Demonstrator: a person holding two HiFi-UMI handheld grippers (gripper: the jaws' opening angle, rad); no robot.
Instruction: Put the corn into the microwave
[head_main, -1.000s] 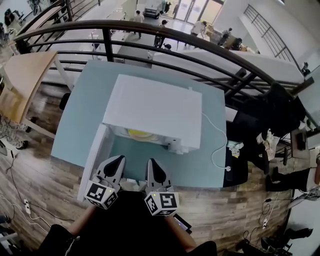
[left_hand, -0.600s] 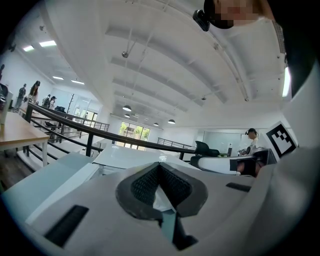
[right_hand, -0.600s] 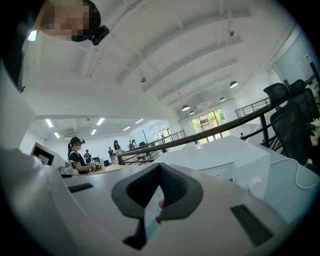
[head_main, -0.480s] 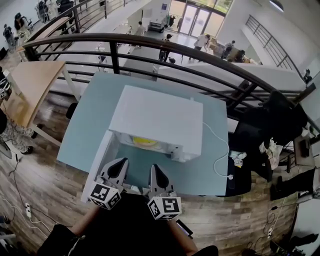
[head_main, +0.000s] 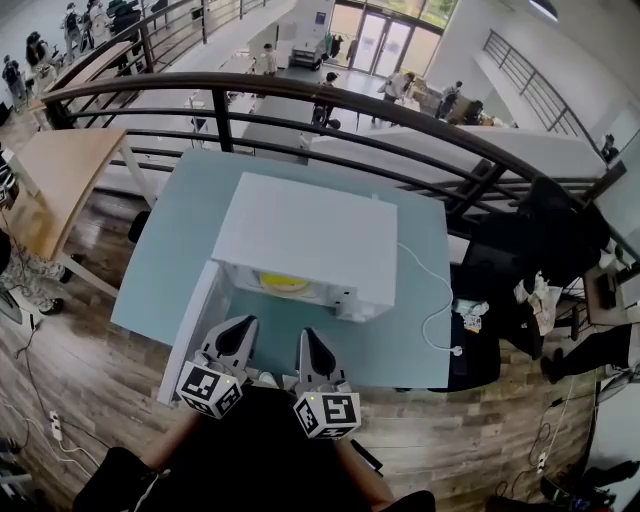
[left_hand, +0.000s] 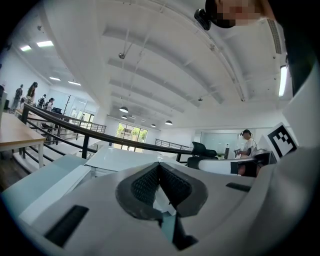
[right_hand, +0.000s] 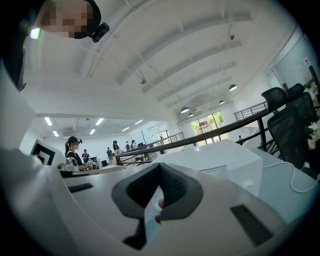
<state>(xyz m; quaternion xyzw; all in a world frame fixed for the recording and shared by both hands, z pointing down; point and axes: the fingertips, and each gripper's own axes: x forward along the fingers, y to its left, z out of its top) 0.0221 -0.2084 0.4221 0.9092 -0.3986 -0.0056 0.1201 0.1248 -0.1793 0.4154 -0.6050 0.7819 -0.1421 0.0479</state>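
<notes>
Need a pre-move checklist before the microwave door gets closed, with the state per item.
1. Microwave door open: ok, it is swung out to the left.
2. Corn inside: cannot tell. A yellow item lies in the cavity, but it is too small to identify.
3. Left gripper free: ok, jaws together with nothing between them.
4. Right gripper free: ok, jaws together with nothing between them.
5. Approach to the door: ok. Both grippers are at the near table edge, apart from the microwave, with bare table between.
6. Cable clear of the door: ok, it trails on the right side.
</notes>
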